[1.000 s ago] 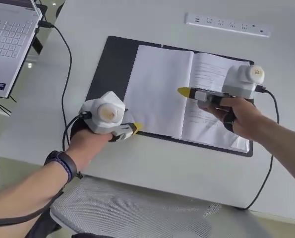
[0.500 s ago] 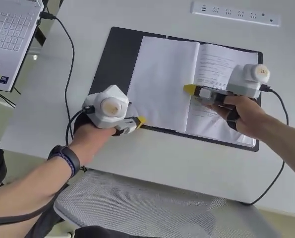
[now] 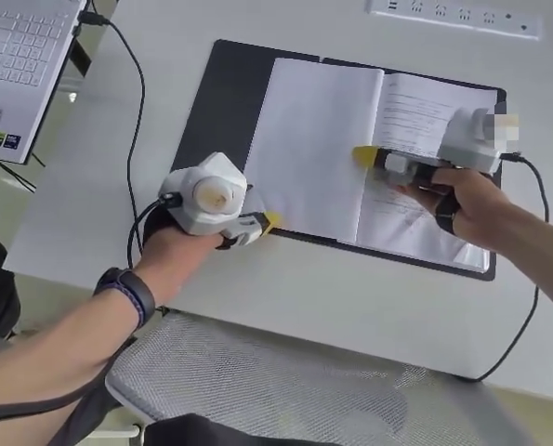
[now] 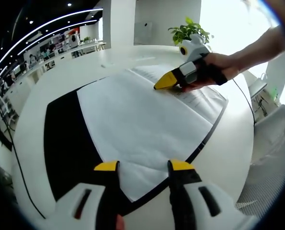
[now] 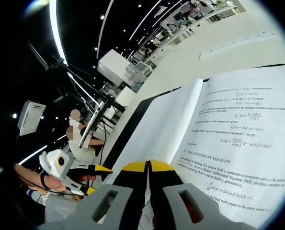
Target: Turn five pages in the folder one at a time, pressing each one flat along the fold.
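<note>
White workbench (image 3: 350, 307) with a black folder (image 3: 211, 102) lying open, a blank turned page (image 3: 318, 139) on its left and a printed page (image 3: 425, 107) on its right. Over the last second the right gripper (image 3: 362, 156), jaws closed on nothing, has barely shifted, its yellow tips staying pressed at the fold (image 3: 378, 102), so this page is probably still being flattened. The left gripper (image 3: 269, 221) waits, jaws apart, at the blank page's near corner.

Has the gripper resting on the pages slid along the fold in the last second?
No. The right gripper stays about midway along the fold of the folder; only the camera shifted.
</note>
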